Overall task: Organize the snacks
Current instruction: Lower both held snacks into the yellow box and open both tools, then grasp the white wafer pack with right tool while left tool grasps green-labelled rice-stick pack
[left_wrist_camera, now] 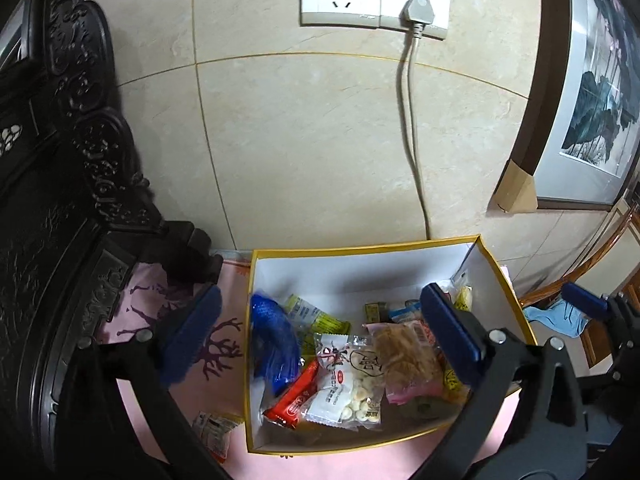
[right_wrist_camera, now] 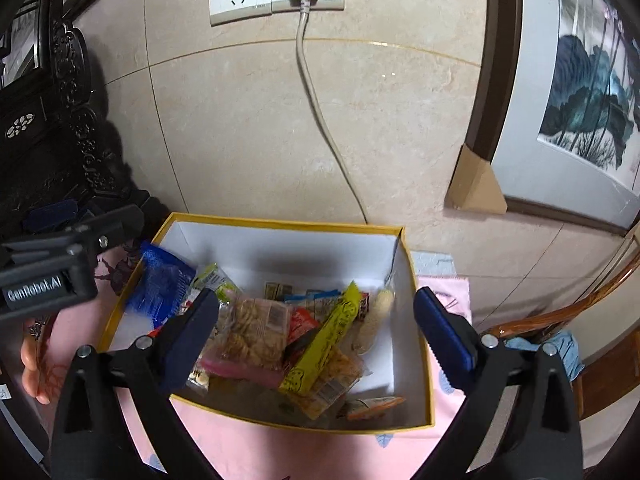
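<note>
A yellow-rimmed box (left_wrist_camera: 360,245) with white walls stands on a pink cloth (left_wrist_camera: 188,396) and holds several snack packets. Among them are a blue packet (left_wrist_camera: 276,344), a red one (left_wrist_camera: 296,396), a white packet of round sweets (left_wrist_camera: 344,392) and a pink-edged biscuit packet (left_wrist_camera: 404,360). My left gripper (left_wrist_camera: 324,328) hangs open over the box with nothing between its fingers. In the right wrist view, my right gripper (right_wrist_camera: 318,336) is open and empty above the same box (right_wrist_camera: 280,222). Under it lie a long yellow packet (right_wrist_camera: 324,344) and the biscuit packet (right_wrist_camera: 252,332). One loose packet (left_wrist_camera: 212,432) lies outside the box, on the cloth.
Dark carved furniture (left_wrist_camera: 60,200) stands close on the left. A tiled wall with a socket and a plugged cable (left_wrist_camera: 412,120) rises behind the box. A framed picture (left_wrist_camera: 592,100) leans at the right. A person's hand (right_wrist_camera: 32,364) shows at the left edge. A blue cloth (left_wrist_camera: 560,318) lies on a wooden chair.
</note>
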A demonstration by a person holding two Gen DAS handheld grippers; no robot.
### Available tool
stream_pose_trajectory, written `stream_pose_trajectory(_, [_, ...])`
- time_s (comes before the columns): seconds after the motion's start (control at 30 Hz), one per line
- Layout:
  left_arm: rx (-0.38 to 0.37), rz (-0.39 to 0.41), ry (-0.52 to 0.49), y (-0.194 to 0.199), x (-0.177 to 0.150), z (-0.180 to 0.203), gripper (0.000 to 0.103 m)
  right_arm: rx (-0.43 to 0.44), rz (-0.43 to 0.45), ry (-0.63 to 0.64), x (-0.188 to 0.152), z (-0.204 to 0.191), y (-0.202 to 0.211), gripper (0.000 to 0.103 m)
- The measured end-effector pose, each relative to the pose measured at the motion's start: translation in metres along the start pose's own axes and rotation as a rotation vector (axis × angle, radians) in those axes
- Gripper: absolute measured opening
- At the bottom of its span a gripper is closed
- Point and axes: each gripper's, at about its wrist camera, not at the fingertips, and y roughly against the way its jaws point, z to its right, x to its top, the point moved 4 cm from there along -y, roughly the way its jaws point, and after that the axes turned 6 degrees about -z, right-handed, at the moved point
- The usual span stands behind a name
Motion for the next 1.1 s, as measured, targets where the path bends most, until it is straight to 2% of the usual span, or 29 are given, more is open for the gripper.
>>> stream_pose_trajectory(0.37, [-0.019,-0.011,0.012,0.009,-0.004,-0.001,0.101,0.011,0.005,0.003,-0.006,-0.006,0.013,0.098])
stream_pose_trajectory(0.67, [-0.024,-0.026,0.008,0.021,-0.021,-0.007,0.101,0.033,-0.001,-0.007,-0.016,-0.010,0.024,0.098])
stream_pose_trajectory(0.77, [0.035,-0.021,0.055,0.037,-0.047,-0.036,0.101,0.113,-0.027,0.011,-0.028,-0.028,0.026,0.098])
stream_pose_trajectory(0.87, [0.158,-0.013,0.133,0.064,-0.102,-0.086,0.101,0.207,-0.068,0.118,-0.050,-0.069,0.023,0.098])
stream_pose_trajectory(0.9, [0.175,-0.021,0.155,0.069,-0.118,-0.097,0.101,0.253,-0.085,0.163,-0.059,-0.088,0.021,0.098])
stream_pose_trajectory(1.03, [0.204,-0.148,0.275,0.086,-0.194,-0.147,0.099,0.471,-0.154,0.356,-0.087,-0.176,0.014,0.098])
stream_pose_trajectory(1.1, [0.256,-0.193,0.342,0.095,-0.221,-0.170,0.099,0.565,-0.183,0.426,-0.092,-0.212,0.006,0.099])
